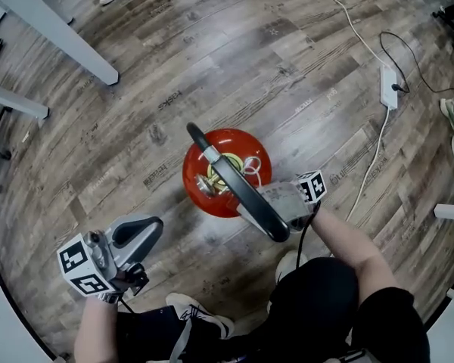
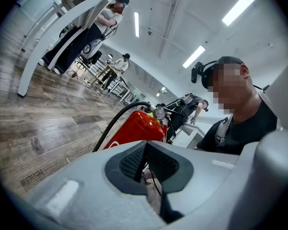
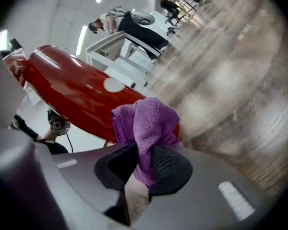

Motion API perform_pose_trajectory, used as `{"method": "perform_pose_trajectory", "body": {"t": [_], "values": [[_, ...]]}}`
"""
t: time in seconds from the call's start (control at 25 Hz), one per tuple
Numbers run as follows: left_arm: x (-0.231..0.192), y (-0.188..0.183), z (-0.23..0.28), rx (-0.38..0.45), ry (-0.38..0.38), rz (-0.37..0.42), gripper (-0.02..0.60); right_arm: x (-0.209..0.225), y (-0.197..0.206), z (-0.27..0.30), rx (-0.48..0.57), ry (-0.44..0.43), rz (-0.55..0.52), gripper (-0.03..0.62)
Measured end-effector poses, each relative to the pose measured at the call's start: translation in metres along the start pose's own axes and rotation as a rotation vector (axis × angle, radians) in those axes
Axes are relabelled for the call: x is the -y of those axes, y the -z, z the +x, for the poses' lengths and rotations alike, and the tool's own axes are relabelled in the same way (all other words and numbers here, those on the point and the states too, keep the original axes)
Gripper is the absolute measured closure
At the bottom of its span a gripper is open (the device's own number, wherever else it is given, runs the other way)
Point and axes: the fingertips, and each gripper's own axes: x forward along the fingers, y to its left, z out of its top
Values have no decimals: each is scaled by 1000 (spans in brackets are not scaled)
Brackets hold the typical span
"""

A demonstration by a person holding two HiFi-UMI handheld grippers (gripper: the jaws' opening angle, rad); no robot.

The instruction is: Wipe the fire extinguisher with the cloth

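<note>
Item 1. Fire extinguisher (image 1: 227,172): red cylinder standing upright on the wood-look floor (image 1: 287,59), centre of the head view. A black hose (image 1: 234,184) arches over its top. The left gripper view alone shows its pressure gauge (image 2: 159,113). The right gripper view alone shows a round white sticker (image 3: 114,84) on its side, with no print that can be read. It is the only vessel here, and its contents are hidden.

Item 2. Cloth (image 3: 146,128): purple, bunched, seen only in the right gripper view. It sits just beside the red body. Whether they touch cannot be told.

Item 3. Right gripper (image 3: 144,164): at 4 o'clock of the extinguisher, jaws clamped on the cloth. The head view shows its marker cube (image 1: 312,186).

Item 4. Left gripper (image 1: 140,229): at 7 o'clock of the extinguisher and apart from it, jaws pressed together and empty.

Item 5. White power strip (image 1: 389,87): at 2 o'clock, cable attached, head view only.

Item 6. White table legs (image 1: 53,29): at 10 o'clock.

Item 7. Bystanders (image 2: 110,13): at desks, in the gripper views only.

Item 8. Writing: stamps on the floor planks, too small to read.
</note>
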Motion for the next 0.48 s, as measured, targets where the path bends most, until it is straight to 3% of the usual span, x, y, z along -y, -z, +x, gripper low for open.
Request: {"method": "perform_pose_trajectory", "body": {"t": [0.12, 0.2, 0.36, 0.48], "values": [[0, 4, -1, -10, -11, 2, 580, 10, 9, 8, 20, -21, 114, 520], [2, 6, -2, -18, -14, 4, 580, 5, 8, 6, 33, -25, 134, 522], [7, -1, -1, 2, -1, 16, 580, -30, -11, -18, 78, -63, 68, 523], [11, -4, 3, 4, 22, 29, 580, -100, -49, -54, 149, -175, -26, 522]]}}
